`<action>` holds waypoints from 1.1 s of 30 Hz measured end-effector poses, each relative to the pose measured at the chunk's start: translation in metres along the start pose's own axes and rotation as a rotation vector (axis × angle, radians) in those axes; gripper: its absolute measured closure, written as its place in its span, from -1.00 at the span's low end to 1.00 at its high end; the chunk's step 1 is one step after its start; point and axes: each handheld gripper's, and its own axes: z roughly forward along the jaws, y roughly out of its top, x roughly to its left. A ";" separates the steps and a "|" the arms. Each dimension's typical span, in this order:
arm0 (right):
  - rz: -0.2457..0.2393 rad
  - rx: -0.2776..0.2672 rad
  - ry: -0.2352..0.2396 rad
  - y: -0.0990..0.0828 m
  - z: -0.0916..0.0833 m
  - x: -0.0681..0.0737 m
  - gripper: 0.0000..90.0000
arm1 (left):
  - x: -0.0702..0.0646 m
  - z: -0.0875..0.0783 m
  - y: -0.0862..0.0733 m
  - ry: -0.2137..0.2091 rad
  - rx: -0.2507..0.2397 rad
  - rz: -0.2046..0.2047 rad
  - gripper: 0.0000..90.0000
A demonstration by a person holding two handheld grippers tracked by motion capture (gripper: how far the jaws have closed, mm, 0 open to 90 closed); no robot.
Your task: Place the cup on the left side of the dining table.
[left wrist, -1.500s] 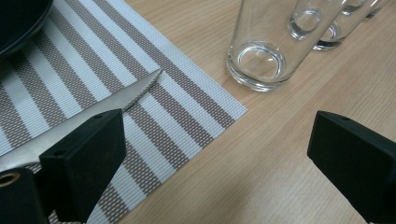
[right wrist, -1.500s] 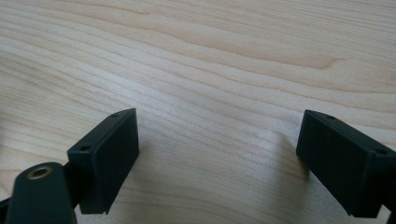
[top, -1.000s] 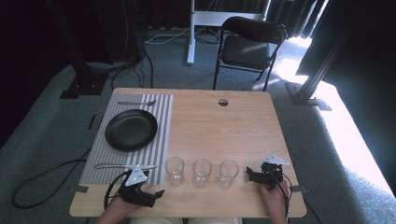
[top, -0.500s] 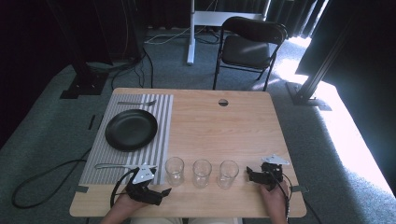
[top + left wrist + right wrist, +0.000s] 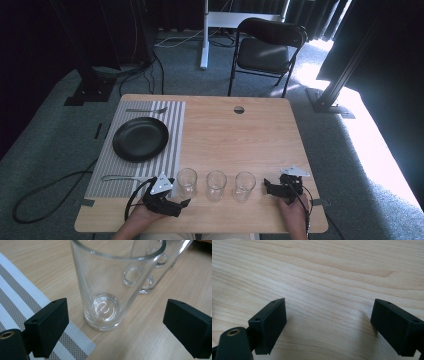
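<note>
The nearest glass (image 5: 105, 290) stands upright and empty on the bench (image 5: 240, 140), at the mat's (image 5: 172, 130) corner, leftmost of a row at the 6 o'clock edge. The left gripper (image 5: 117, 325) frames it, jaws wide and just closing a little, pads clear of the glass. The middle glass (image 5: 216, 185) and right glass (image 5: 244, 186) at its 3 o'clock are also empty. The right gripper (image 5: 328, 325) rests farther at 3 o'clock, wide open, holding nothing. A bare black plate (image 5: 140, 138) sits at 11 o'clock.
</note>
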 end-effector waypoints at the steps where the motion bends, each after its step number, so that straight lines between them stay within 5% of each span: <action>1: 0.001 0.000 0.000 0.000 0.000 0.000 -0.72 | 0.000 0.001 0.001 -0.007 -0.008 -0.007 -0.85; 12: 0.000 0.000 0.000 0.000 0.000 0.000 -0.72 | -0.001 0.009 0.006 -0.001 -0.042 -0.016 -0.85; 26: -0.002 0.000 0.001 0.000 0.000 0.000 -0.72 | 0.000 0.014 0.010 0.024 -0.159 -0.041 -0.84; 33: -0.002 0.000 0.002 0.000 0.000 0.000 -0.72 | -0.002 0.015 0.011 0.056 -0.199 -0.018 -0.68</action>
